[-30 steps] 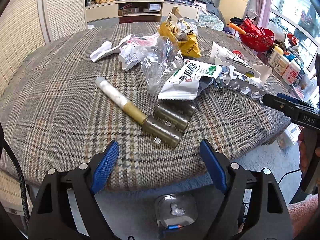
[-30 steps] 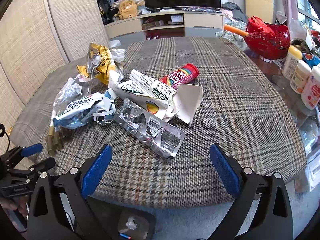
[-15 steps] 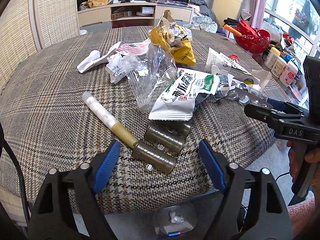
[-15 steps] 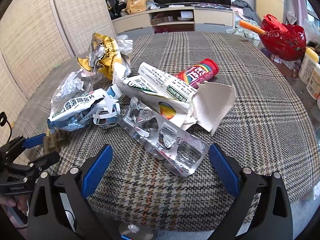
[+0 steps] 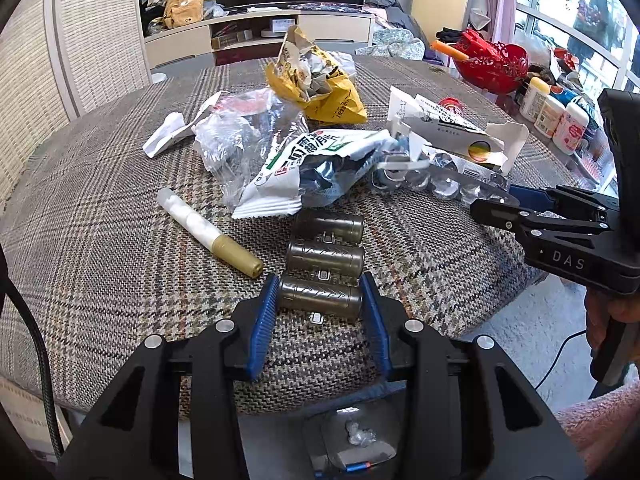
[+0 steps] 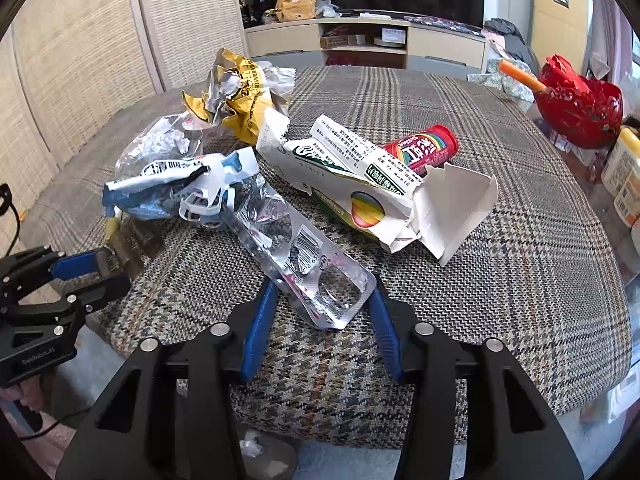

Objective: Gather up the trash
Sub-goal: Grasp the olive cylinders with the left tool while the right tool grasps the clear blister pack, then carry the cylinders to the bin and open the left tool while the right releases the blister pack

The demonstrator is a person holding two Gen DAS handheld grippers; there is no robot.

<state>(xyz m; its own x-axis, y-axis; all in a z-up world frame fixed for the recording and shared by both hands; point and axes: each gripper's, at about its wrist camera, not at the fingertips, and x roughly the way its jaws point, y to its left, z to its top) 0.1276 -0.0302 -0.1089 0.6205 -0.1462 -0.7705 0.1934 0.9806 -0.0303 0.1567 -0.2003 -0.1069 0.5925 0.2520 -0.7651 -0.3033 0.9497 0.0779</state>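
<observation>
The left gripper [image 5: 320,300] sits low at the near edge of the desk [image 5: 100,248], its blue pads touching both ends of the nearest bottle in a joined row of three small brown bottles [image 5: 324,256]; it is closed on that row. Just left of the bottles lies a white tube with a gold cap [image 5: 208,232]. Behind them lie a white and green snack bag [image 5: 304,168], crumpled clear plastic [image 5: 240,140] and a yellow wrapper [image 5: 324,88].

The right gripper [image 6: 322,300] reaches over the same edge, further right. Its pads flank the near end of a foil blister pack [image 6: 312,264]; the right pad touches the pack's edge, but whether the left one presses it cannot be told. Beyond the pack lie a torn white carton [image 6: 380,192] and, behind it, a red tube [image 6: 420,152]. A red basket [image 6: 576,108] stands at the far right.
</observation>
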